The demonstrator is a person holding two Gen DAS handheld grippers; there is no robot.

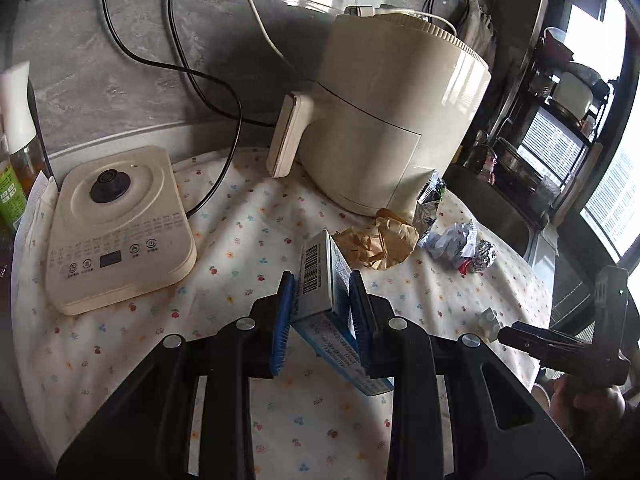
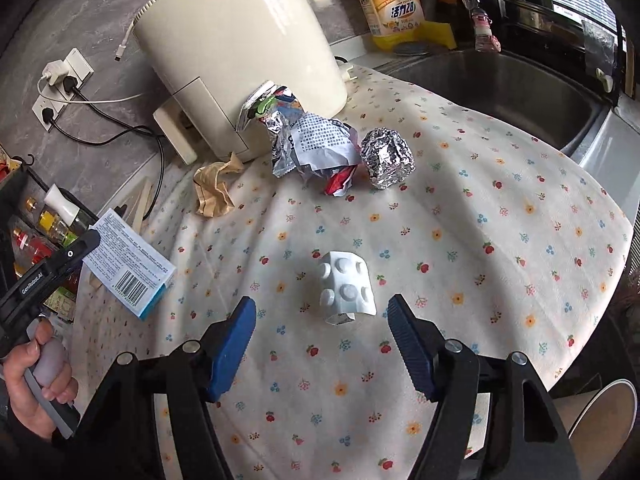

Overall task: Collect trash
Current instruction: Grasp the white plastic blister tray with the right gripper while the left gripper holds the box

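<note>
My left gripper (image 1: 322,280) is shut on a white and blue cardboard box (image 1: 320,276) with a barcode, held above the flowered tablecloth; the box also shows in the right wrist view (image 2: 128,262). My right gripper (image 2: 322,310) is open, its blue pads either side of a bent white pill blister pack (image 2: 347,288) lying on the cloth. Beyond lie crumpled brown paper (image 2: 212,190), a crumpled printed wrapper with foil (image 2: 316,146) and a foil ball (image 2: 386,158).
A cream air fryer (image 2: 240,48) stands at the back, a cream kettle base (image 1: 116,224) at the left. A steel sink (image 2: 500,92) lies to the right, with a yellow detergent bottle (image 2: 392,4) behind it. Cables (image 1: 208,92) run to wall sockets.
</note>
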